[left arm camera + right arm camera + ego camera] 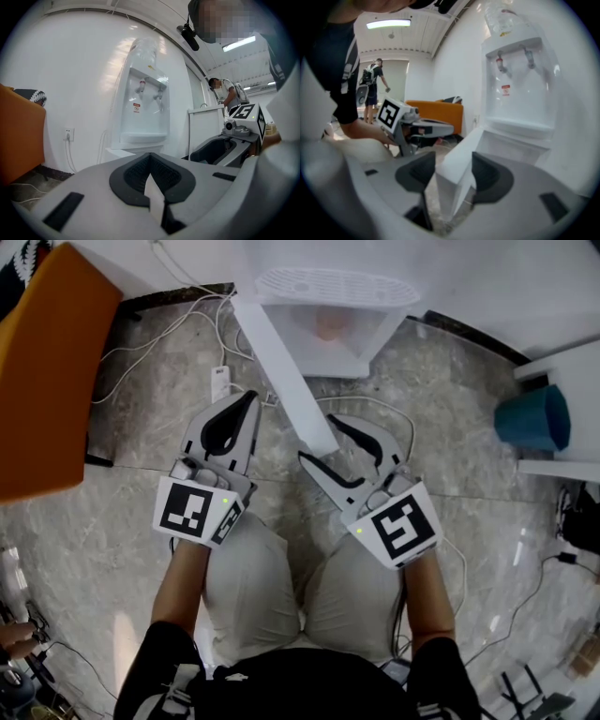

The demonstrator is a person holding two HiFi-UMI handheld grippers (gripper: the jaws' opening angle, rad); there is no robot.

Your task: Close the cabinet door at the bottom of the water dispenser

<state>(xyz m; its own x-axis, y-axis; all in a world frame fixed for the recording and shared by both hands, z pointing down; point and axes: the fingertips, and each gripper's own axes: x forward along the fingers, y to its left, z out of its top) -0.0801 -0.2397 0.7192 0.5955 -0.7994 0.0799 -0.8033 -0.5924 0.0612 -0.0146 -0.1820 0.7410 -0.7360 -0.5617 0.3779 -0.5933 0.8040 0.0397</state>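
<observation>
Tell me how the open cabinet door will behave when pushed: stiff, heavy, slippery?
Likely stiff: the cabinet door looks a flat, straight panel without sag. Being thin, it probably swings lightly about its edge at the water dispenser. Its glossy white face may slip between the right gripper's open jaws.

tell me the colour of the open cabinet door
The cabinet door is white; head view shows it best.

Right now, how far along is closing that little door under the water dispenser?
Nothing looks done yet: the cabinet door stands swung wide open from the water dispenser. In hand: the right gripper has its open jaws astride the door's free edge; the left gripper is shut and empty beside it. Left: swinging the door shut.
</observation>
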